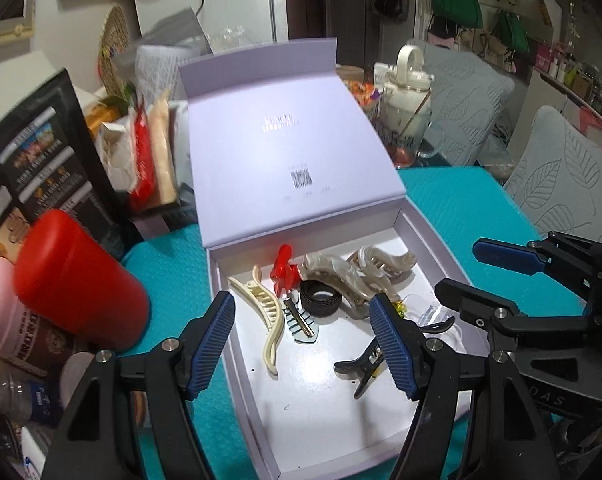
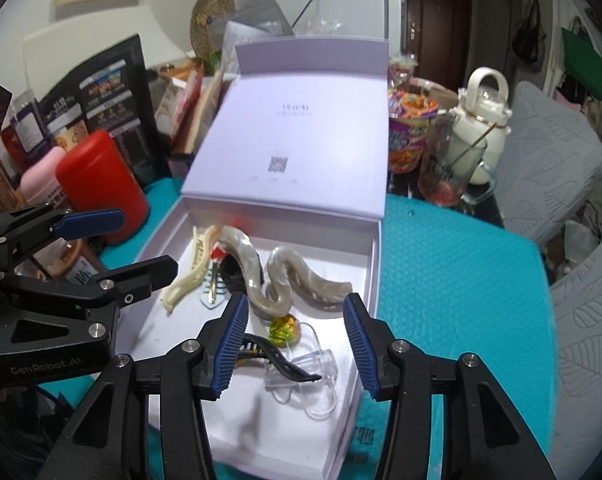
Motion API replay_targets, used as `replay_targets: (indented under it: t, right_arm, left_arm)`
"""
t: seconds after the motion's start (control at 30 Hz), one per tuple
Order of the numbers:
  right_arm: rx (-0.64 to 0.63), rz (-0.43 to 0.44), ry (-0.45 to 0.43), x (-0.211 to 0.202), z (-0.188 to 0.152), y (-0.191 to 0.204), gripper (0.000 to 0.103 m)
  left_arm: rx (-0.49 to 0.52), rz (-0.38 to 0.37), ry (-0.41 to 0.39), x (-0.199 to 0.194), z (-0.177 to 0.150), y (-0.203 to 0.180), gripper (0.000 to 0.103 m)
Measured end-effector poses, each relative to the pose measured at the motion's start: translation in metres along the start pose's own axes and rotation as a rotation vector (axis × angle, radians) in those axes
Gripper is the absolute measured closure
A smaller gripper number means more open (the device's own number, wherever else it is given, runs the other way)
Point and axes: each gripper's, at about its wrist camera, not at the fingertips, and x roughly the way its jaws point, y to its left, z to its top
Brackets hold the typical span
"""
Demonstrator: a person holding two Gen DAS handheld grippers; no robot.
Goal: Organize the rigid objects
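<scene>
A lavender box [image 1: 321, 404] [image 2: 261, 432] lies open on the teal mat with its lid [image 1: 285, 140] propped up behind. In it lie a cream hair claw [image 1: 269, 320] [image 2: 189, 276], a red clip [image 1: 285, 272], two pearl-grey claws [image 1: 337, 276] [image 2: 301, 276], a black band [image 1: 321, 298], a fishbone clip [image 1: 301, 320], a black claw clip [image 1: 361, 364] [image 2: 285, 360], a clear clip [image 2: 313, 376] and a yellow-green bead [image 2: 285, 328]. My left gripper [image 1: 305, 344] [image 2: 117, 248] hovers open over the box's left half. My right gripper [image 2: 297, 352] [image 1: 485, 280] hangs open above the black claw clip, its pads not pressing on it.
A red canister [image 1: 77, 280] [image 2: 101, 184] and pink jar stand close to the box's left side. Behind are packets, a noodle cup [image 2: 409, 136], a glass mug [image 2: 445, 172] and a white bottle [image 2: 481, 128]. Teal mat [image 2: 461, 280] spreads to the right; grey-covered chairs lie beyond.
</scene>
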Motion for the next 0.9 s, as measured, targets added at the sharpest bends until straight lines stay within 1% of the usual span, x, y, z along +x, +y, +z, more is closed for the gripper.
replay_targets:
  t: [0.07,0.23,0.33,0.53,0.63,0.77,0.9]
  right_arm:
    - [-0.008,-0.006,-0.023,-0.012,0.000,0.003,0.054]
    - [-0.018,-0.022,-0.075,-0.037,-0.003,0.008,0.053]
    - [-0.022,-0.036,-0.109,-0.053,-0.007,0.013,0.050]
    - [-0.017,-0.072,-0.168,-0.084,-0.016,0.017,0.037]
    - [-0.018,-0.084,-0.193,-0.097,-0.021,0.020,0.026]
    - [-0.016,-0.099,-0.229,-0.116,-0.032,0.023,0.024]
    - [0.003,-0.105,-0.237,-0.128,-0.043,0.024,0.021]
  left_arm:
    - [0.007,0.014,-0.025,-0.011,-0.001,-0.001,0.034]
    - [0.007,0.011,-0.060,-0.032,-0.004,-0.003,0.034]
    - [0.003,0.000,-0.097,-0.048,-0.007,-0.004,0.034]
    - [-0.022,0.000,-0.147,-0.077,-0.014,-0.004,0.031]
    - [-0.029,0.002,-0.165,-0.089,-0.020,-0.003,0.031]
    - [-0.019,0.012,-0.181,-0.100,-0.029,-0.006,0.030]
    - [-0.005,0.015,-0.186,-0.110,-0.041,-0.009,0.030]
